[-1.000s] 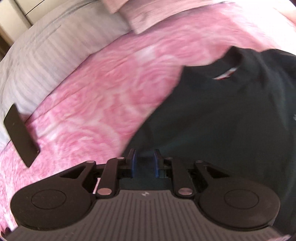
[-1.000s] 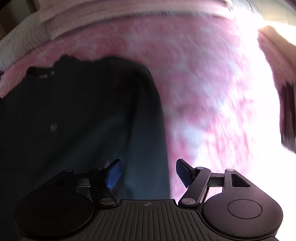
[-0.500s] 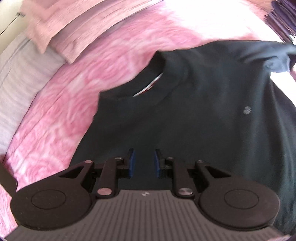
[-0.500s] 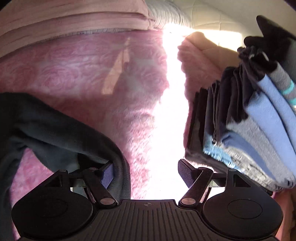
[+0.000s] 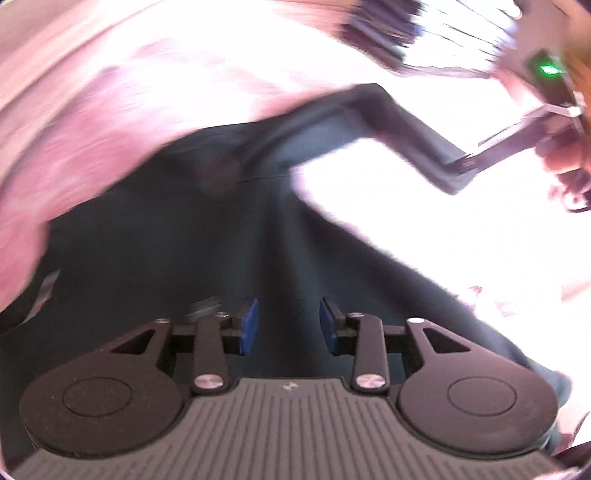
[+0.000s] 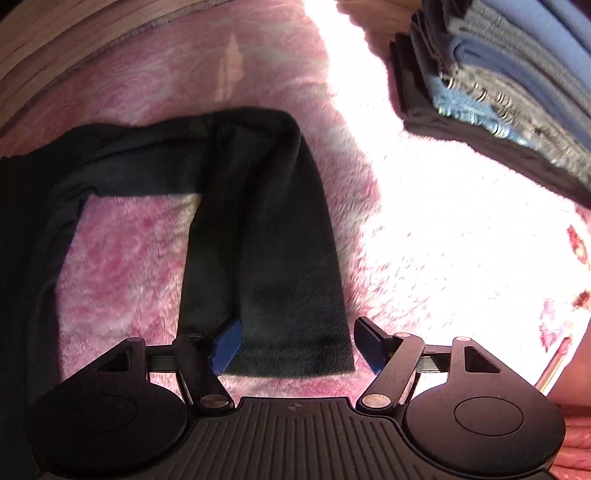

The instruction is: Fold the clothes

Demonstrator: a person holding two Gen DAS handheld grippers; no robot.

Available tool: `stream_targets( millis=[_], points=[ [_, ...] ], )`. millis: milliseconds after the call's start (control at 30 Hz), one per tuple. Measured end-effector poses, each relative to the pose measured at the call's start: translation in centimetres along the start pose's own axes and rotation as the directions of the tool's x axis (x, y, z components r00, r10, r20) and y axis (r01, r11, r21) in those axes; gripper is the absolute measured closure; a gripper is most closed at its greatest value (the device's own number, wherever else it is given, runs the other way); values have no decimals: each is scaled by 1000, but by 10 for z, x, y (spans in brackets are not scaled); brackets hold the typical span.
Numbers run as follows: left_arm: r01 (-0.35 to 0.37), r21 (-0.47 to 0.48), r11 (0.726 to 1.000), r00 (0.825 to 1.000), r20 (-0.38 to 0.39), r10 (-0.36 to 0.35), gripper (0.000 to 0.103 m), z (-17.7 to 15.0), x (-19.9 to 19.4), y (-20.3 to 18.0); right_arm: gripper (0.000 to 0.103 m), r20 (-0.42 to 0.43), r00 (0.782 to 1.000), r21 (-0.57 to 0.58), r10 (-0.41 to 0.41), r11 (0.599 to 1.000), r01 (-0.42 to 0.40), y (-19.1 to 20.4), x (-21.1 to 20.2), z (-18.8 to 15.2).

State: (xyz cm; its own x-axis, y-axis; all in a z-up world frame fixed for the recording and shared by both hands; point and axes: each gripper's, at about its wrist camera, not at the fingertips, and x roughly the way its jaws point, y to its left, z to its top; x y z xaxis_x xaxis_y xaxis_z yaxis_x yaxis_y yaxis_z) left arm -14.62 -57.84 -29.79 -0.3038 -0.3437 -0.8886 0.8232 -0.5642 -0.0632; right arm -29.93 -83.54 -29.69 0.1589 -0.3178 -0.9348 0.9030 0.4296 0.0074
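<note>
Right wrist view: right gripper [image 6: 295,343] closing around the sleeve cuff [image 6: 291,354] of the dark sweater [image 6: 258,221] lying on the pink blanket [image 6: 122,258]; left gripper [image 5: 289,325] opening, empty, above the sweater's body

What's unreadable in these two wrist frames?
- Left wrist: dark sweater body and stacked clothes smeared by motion blur.
- Left wrist: blanket at right blown out by glare.
- Right wrist: sleeve cuff contact unclear; right gripper jaws closing.
- Right wrist: folded stack cut by edge.
</note>
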Motion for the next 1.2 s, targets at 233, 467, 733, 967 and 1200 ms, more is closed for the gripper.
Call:
stream_targets(
  millis=[233, 467, 733, 967, 1200],
  points=[
    [85, 84, 993, 996, -20, -84, 72, 16, 20, -42, 91, 111, 953, 12, -281, 960, 281, -64, -33, 30],
    [68, 100, 993, 996, -67, -62, 72, 6, 24, -45, 45, 210, 882, 44, -422, 905, 422, -81, -48, 49],
    [44, 33, 998, 993, -111, -40, 72, -21, 19, -42, 45, 108, 993, -34, -43, 998, 47, 4, -13, 16],
    [-114, -169, 979, 984, -155, 88, 69, -83, -38, 5, 45, 50, 995, -187, 90, 979, -79, 88, -7, -9],
    [-370, -426, 826, 920, -292, 261, 63, -207, -138, 71, 45, -10, 955, -300, 298, 910, -287, 194, -22, -28]
  ],
)
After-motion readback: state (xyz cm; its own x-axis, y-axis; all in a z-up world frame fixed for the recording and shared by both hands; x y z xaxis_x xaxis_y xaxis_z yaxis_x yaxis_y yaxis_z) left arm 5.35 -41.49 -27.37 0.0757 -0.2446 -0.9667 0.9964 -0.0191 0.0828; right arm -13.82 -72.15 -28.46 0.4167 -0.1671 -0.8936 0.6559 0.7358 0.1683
